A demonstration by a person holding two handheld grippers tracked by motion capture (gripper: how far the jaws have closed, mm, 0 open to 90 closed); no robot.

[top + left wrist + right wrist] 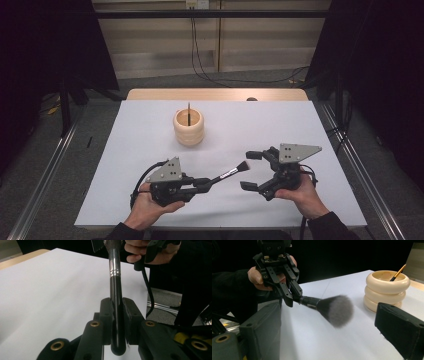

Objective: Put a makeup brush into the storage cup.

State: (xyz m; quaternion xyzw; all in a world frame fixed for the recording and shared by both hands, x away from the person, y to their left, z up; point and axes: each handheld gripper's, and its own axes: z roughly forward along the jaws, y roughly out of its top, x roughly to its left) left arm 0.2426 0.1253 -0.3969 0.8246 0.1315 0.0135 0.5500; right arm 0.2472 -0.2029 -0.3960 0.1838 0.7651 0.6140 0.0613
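The right gripper view shows the soft grey bristles of the brush (329, 307), and the left gripper view shows its black handle clamped in the left gripper (117, 312). The brush is above the bench (150, 150), lying nearly level, its bristles pointing toward the right gripper (252, 170), which is wide apart and empty.

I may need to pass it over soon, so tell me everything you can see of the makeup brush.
The makeup brush has a glossy black handle, a silver metal ferrule and a full, soft grey-tipped head. The left gripper is shut on the handle, holding it roughly level above the white table, head pointing between the right gripper's open jaws, which do not touch it.
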